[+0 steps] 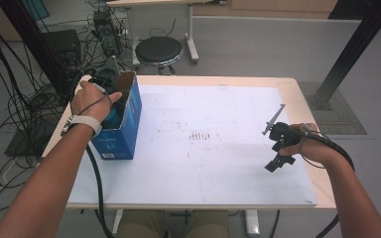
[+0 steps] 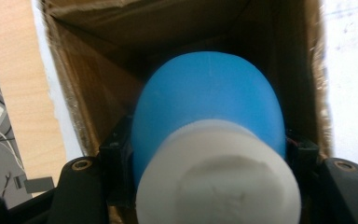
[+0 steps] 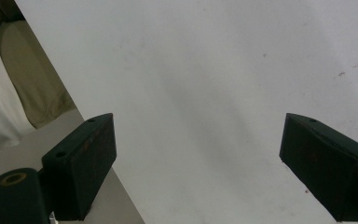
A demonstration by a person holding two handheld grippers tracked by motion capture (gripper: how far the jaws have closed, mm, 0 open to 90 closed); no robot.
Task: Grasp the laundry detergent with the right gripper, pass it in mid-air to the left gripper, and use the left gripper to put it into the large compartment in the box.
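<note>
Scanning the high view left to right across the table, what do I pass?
Left hand on the left gripper → blue carton → white mat → right gripper → right hand.

Even daylight, soft shadows, blurred bottle cap (image 2: 218, 186) up close, mild glare

the left hand (image 1: 90, 101) is reaching fwd w/ a white band on its wrist, pointing the left gripper (image 2: 208, 154) steeply down, jaws clamping from both sides on sth held btwn the pads. the right hand (image 1: 311, 145) is resting low, forearm coming in from the bottom edge; the right gripper (image 3: 198, 163) is holding its jaws wide apart, nothing btwn the fingertips.
</note>
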